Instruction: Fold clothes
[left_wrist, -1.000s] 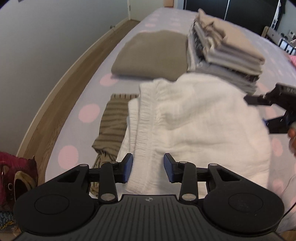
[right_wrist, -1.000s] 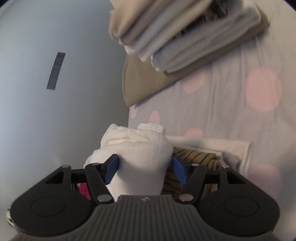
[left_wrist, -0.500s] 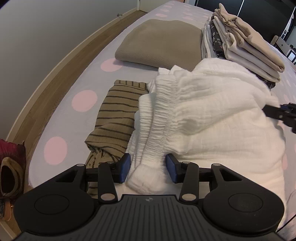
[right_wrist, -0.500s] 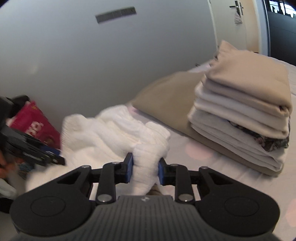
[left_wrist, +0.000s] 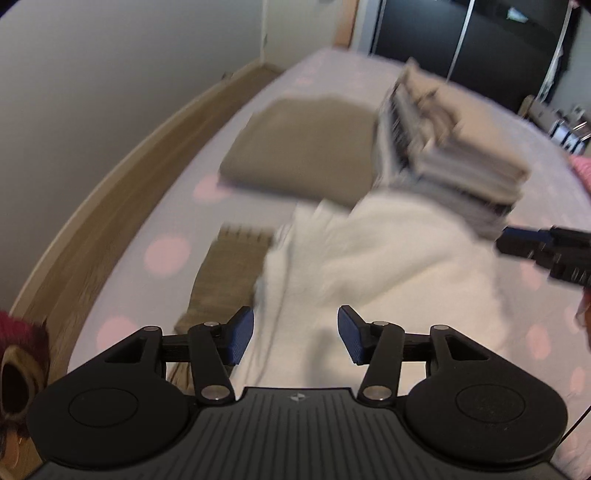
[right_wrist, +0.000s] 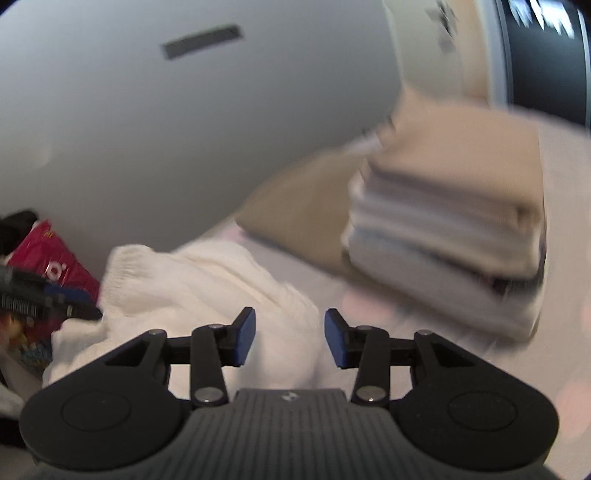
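Note:
A white crinkled garment (left_wrist: 388, 258) lies bunched on the bed (left_wrist: 162, 206), over a brown striped garment (left_wrist: 229, 266). My left gripper (left_wrist: 295, 338) is open just above the white garment's near edge, nothing between its blue pads. My right gripper (right_wrist: 289, 341) is open over the same white garment (right_wrist: 207, 280), and it shows at the right edge of the left wrist view (left_wrist: 546, 243). The left gripper shows at the left of the right wrist view (right_wrist: 40, 295). Both views are motion-blurred.
A stack of folded clothes (left_wrist: 450, 155) rests on a folded brown blanket (left_wrist: 306, 147) further up the bed; the stack also shows in the right wrist view (right_wrist: 454, 221). A red bag (right_wrist: 48, 258) and a wooden floor (left_wrist: 81, 221) are beside the bed, by a grey wall.
Both grippers have opened and let go of the white garment, which has dropped onto the bed. Both have drawn back slightly and the views are now blurred.

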